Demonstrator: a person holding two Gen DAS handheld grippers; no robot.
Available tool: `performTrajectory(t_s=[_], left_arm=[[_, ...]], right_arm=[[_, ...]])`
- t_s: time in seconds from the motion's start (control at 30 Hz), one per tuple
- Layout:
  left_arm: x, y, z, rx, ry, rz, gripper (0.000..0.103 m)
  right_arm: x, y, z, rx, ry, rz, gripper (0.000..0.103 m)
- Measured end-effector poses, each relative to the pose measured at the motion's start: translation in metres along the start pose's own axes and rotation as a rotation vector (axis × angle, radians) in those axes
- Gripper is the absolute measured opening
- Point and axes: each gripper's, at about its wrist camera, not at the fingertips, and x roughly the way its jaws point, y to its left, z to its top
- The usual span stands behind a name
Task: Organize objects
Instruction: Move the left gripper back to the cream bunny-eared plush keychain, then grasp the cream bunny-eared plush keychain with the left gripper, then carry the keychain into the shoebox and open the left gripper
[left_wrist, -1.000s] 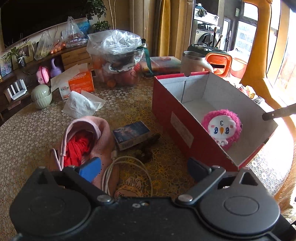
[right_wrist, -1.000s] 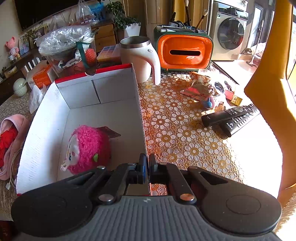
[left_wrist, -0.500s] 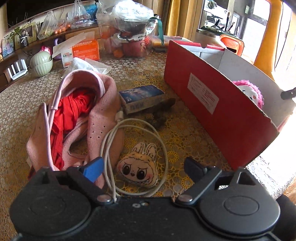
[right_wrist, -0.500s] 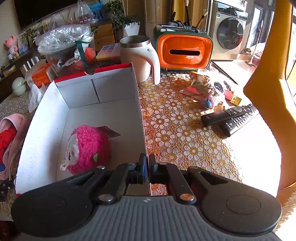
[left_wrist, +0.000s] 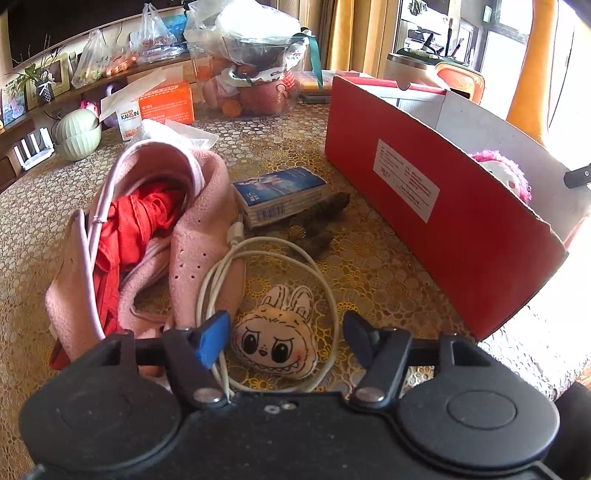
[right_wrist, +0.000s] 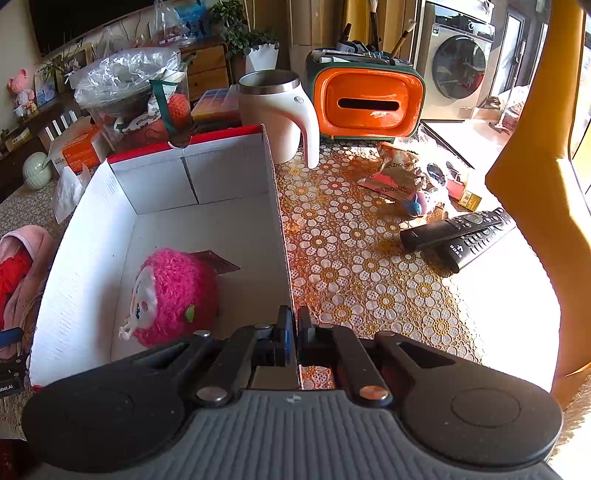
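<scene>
The left gripper (left_wrist: 282, 332) is closing around the bunny plush (left_wrist: 277, 338); a white cable (left_wrist: 258, 258) loops the toy, pink cloth (left_wrist: 192, 221) crowds its left, and the red box wall (left_wrist: 443, 221) blocks its right. Bare tablecloth (left_wrist: 369, 266) lies ahead.

Between your left hand-held gripper (left_wrist: 282, 332) fingers lies a flat cloth rabbit-face charm (left_wrist: 277, 338), printed and matt, ringed by a smooth white plastic-coated cable (left_wrist: 325, 280). Beyond it to the left, the pink fleece (left_wrist: 199, 206) looks soft and napped. Right of it, the cardboard box (left_wrist: 461, 229) is matt red outside; a fuzzy pink plush (right_wrist: 173, 295) sits inside.
</scene>
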Motion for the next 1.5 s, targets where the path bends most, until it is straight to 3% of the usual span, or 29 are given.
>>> performTrajectory(t_s=[0.23, 0.27, 0.6, 0.97, 1.3, 1.5], left_arm=[[0.003, 0.003, -0.002, -0.025, 0.013, 0.013, 0.052], [0.003, 0.003, -0.002, -0.023, 0.012, 0.019, 0.046], [-0.018, -0.001, 0.010, -0.031, -0.017, 0.013, 0.044], [-0.067, -0.041, 0.070, 0.052, -0.118, -0.104, 0.044], [-0.061, -0.094, 0.110, 0.159, -0.135, -0.164, 0.044], [-0.042, -0.118, 0.124, 0.193, -0.104, -0.186, 0.044]], right_arm=[[0.000, 0.000, 0.000, -0.001, 0.000, 0.000, 0.003], [0.000, 0.000, 0.000, 0.000, 0.000, 0.000, 0.003], [0.000, 0.001, 0.001, -0.004, -0.001, -0.003, 0.003], [0.000, 0.002, 0.003, -0.008, -0.004, -0.005, 0.003], [0.000, 0.004, 0.001, -0.008, -0.008, 0.007, 0.003], [0.002, 0.003, 0.001, -0.004, -0.008, 0.015, 0.003]])
